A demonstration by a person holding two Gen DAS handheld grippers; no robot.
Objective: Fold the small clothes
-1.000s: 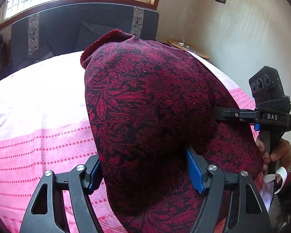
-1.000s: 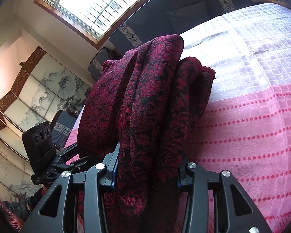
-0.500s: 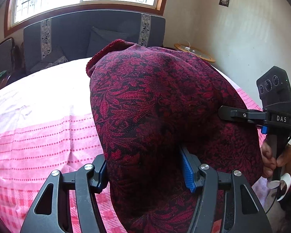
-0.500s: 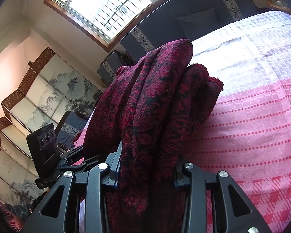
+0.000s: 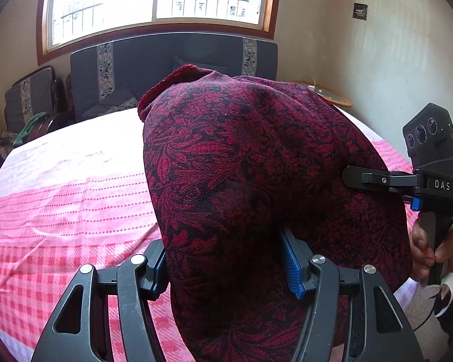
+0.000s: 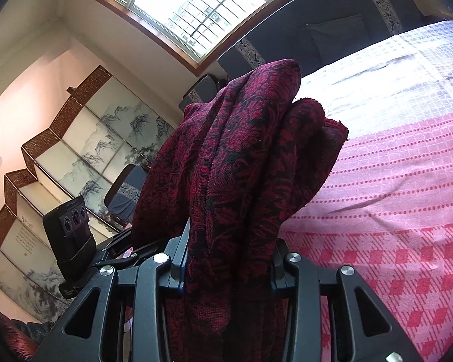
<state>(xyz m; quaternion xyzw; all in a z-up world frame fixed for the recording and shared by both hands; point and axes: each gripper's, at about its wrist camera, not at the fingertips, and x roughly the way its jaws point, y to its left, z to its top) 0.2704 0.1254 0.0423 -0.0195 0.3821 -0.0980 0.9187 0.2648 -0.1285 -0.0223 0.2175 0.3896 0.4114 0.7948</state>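
Note:
A dark red garment point(image 5: 250, 181) with a black leaf pattern hangs bunched between both grippers, lifted off the pink and white bed cover point(image 5: 69, 199). My left gripper point(image 5: 226, 262) is shut on a thick fold of it, blue pads pressed into the cloth. In the left wrist view the right gripper point(image 5: 347, 176) grips the cloth's right side, a hand point(image 5: 422, 250) on its handle. In the right wrist view my right gripper point(image 6: 229, 259) is shut on the draped red garment point(image 6: 235, 163). The left gripper's camera block point(image 6: 72, 226) shows at the lower left.
The bed cover point(image 6: 392, 181) runs from pink checks near me to white at the far end. A dark sofa point(image 5: 172, 60) stands under the window. A round wooden side table point(image 5: 329, 95) sits by the right wall. A painted folding screen point(image 6: 60, 150) lines the left wall.
Both grippers have drawn back toward the near edge of the bed and risen, carrying the garment with them; more checked cover and more of the window show. Both grips hold.

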